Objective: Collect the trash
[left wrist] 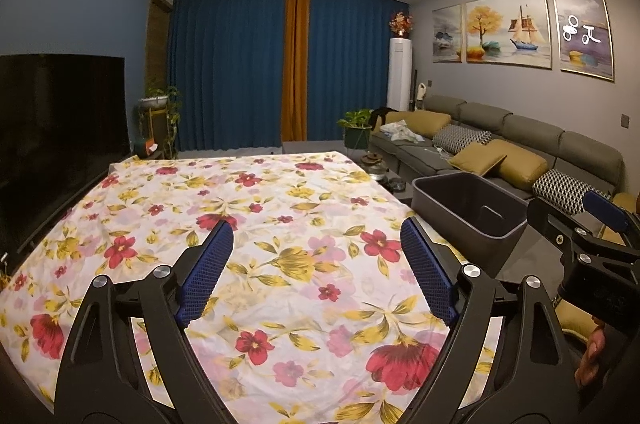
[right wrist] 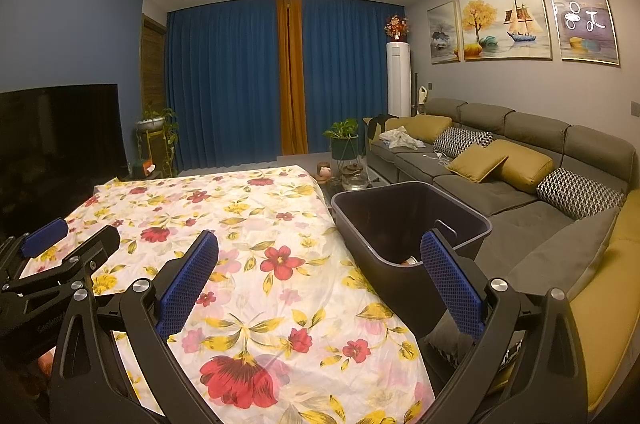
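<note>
Both grippers, left [left wrist: 316, 264] and right [right wrist: 320, 276], hover with fingers spread and nothing between them over the floral cloth [left wrist: 260, 216], beside the dark bin [right wrist: 412, 220].

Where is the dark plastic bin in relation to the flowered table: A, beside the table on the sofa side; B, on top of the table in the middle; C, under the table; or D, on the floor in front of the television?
A: the dark bin stands off the edge of the flowered table, between it and the grey sofa.
</note>
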The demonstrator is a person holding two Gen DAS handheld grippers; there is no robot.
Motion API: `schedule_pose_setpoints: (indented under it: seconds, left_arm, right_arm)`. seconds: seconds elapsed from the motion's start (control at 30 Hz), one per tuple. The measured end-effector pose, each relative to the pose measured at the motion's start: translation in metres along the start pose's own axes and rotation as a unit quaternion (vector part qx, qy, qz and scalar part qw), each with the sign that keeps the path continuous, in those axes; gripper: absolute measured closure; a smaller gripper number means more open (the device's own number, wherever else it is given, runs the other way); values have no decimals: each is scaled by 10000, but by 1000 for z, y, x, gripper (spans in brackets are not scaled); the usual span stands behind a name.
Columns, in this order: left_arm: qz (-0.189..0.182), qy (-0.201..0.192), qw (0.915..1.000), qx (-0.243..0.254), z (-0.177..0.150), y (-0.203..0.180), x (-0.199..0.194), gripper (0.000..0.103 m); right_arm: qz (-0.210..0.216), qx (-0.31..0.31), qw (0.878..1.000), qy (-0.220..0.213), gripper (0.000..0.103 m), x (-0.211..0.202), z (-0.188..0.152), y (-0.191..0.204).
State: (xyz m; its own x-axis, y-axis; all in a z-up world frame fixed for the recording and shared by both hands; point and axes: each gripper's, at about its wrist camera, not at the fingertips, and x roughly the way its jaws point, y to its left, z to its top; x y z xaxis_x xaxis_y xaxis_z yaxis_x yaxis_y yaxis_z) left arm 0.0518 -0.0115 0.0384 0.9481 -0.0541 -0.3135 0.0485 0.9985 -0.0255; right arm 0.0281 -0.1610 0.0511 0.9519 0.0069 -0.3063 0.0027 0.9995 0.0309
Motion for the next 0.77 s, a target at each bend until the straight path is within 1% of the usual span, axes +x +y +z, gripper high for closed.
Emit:
schedule_pose_setpoints:
  seconds: [0.4, 0.57, 0.67, 0.77]
  left_arm:
    - [1, 22, 10000, -35, -1, 4, 0, 19]
    - [33, 10, 10000, 19, -1, 3, -1, 10]
    - [58, 1, 10000, 12, 0, 3, -3, 8]
    - [-32, 33, 10000, -81, 1, 6, -3, 8]
  right_arm:
    - [0, 24, 10000, 20, 6, 0, -1, -1]
    - [-10, 41, 10000, 20, 6, 0, -1, -1]
    - [-11, 64, 10000, 24, 6, 0, 0, -1]
    - [-8, 61, 10000, 22, 5, 0, 0, -1]
